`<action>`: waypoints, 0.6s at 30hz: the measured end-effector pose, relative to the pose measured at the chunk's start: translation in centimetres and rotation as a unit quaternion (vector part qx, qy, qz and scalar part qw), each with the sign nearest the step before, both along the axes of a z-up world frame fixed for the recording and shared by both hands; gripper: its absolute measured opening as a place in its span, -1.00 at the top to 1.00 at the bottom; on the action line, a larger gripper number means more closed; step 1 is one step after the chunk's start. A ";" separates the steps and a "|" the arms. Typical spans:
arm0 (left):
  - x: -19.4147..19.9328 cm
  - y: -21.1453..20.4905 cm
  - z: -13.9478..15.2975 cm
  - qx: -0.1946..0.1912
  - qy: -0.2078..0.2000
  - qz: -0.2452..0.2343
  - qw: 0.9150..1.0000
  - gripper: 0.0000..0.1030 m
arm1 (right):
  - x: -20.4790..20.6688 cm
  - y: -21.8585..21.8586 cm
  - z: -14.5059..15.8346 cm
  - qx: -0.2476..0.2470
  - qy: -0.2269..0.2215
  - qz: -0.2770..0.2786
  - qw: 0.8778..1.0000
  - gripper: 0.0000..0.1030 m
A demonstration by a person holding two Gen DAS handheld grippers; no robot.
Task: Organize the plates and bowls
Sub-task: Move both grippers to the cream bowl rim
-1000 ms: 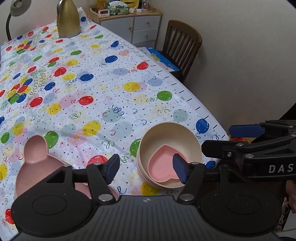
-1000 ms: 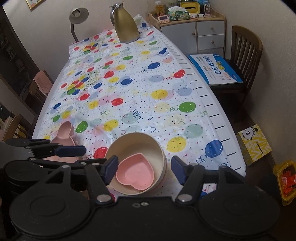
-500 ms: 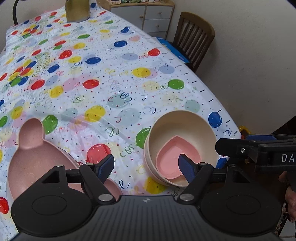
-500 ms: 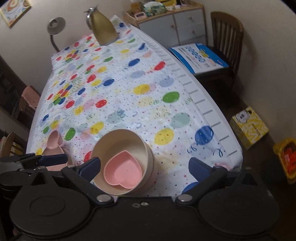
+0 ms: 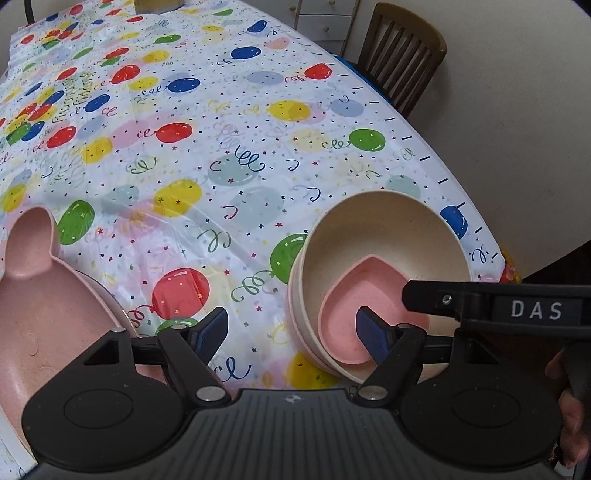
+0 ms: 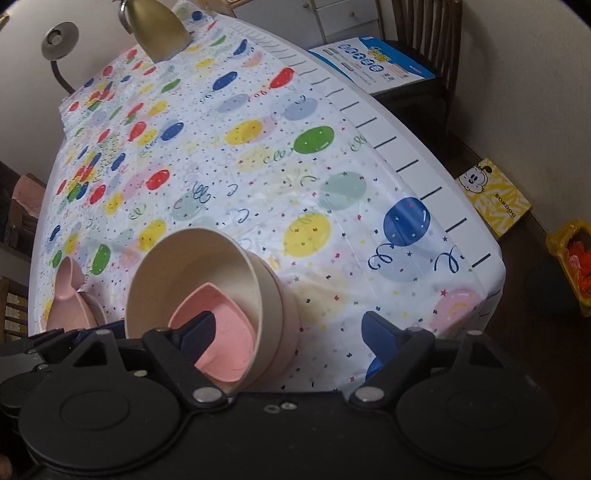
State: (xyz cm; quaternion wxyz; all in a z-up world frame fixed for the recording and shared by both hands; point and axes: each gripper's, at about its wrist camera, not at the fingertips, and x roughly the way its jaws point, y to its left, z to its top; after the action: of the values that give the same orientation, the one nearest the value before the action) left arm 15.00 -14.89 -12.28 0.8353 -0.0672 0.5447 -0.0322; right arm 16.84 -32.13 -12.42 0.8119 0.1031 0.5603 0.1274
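A stack of cream bowls [image 5: 384, 236] [image 6: 207, 266] sits near the table's front right corner with a pink heart-shaped dish [image 5: 354, 306] [image 6: 225, 325] inside the top one. A pink bear-shaped plate [image 5: 40, 306] [image 6: 66, 295] lies at the front left. My left gripper [image 5: 291, 332] is open and empty, low over the table between the plate and the bowls. My right gripper [image 6: 286, 332] is open wide; its left finger is over the heart dish inside the bowl and its right finger is outside the stack's right wall.
The table carries a balloon-print cloth [image 5: 221, 147]. A gold kettle [image 6: 155, 29] and a desk lamp [image 6: 57, 40] stand at the far end. A wooden chair [image 5: 402, 51] with a blue booklet [image 6: 373, 62] stands to the right. A yellow box [image 6: 495, 195] lies on the floor.
Both grippers have moved forward and down toward the bowls. My right gripper has opened wider and now straddles the right wall of the bowl stack.
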 end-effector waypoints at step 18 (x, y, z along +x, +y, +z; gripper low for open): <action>0.6 0.6 -1.1 -0.043 0.025 0.009 0.999 0.21 | 0.6 0.9 -1.5 0.027 0.035 -0.013 0.999 0.21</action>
State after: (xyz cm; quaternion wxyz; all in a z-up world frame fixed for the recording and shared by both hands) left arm 15.57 -14.33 -13.36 0.8182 -0.1089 0.5627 -0.0462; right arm 17.46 -31.21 -13.97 0.7904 0.1369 0.5832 0.1280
